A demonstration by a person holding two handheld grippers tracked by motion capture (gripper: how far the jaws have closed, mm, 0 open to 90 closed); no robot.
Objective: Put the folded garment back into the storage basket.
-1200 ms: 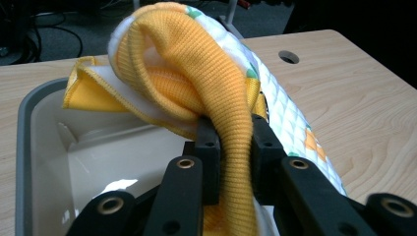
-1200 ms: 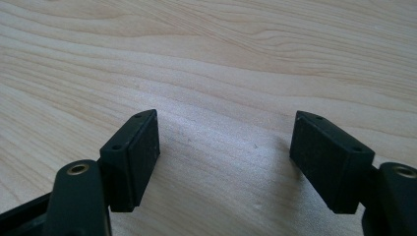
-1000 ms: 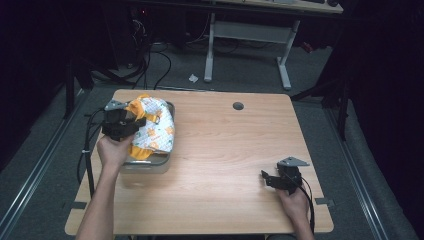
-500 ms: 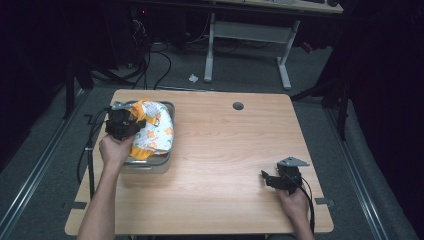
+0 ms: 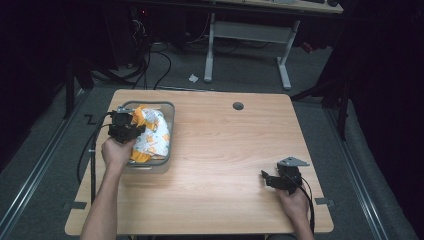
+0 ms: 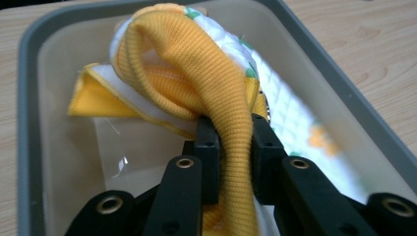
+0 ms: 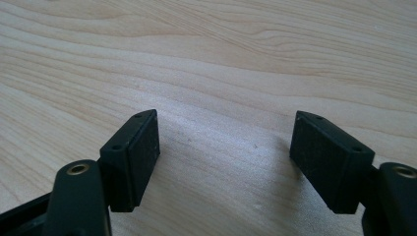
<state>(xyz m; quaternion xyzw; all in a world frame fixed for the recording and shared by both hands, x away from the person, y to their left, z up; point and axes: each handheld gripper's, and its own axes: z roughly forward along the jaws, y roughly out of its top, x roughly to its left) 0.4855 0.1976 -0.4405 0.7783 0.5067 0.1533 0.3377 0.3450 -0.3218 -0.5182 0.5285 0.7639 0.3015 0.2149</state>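
My left gripper (image 6: 230,147) pinches a yellow ribbed fold of the yellow-and-white quilted garment (image 6: 206,73), which lies bunched in the grey-rimmed plastic bin (image 5: 171,131) at the left of the high view. My right gripper (image 7: 223,157), lower right there, has its jaws spread wide above the bare wooden table (image 5: 225,150).

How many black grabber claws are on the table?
2. The left gripper is over the grey-rimmed plastic bin, pinching the yellow and white quilted cloth. The right gripper rests open on the wooden table.
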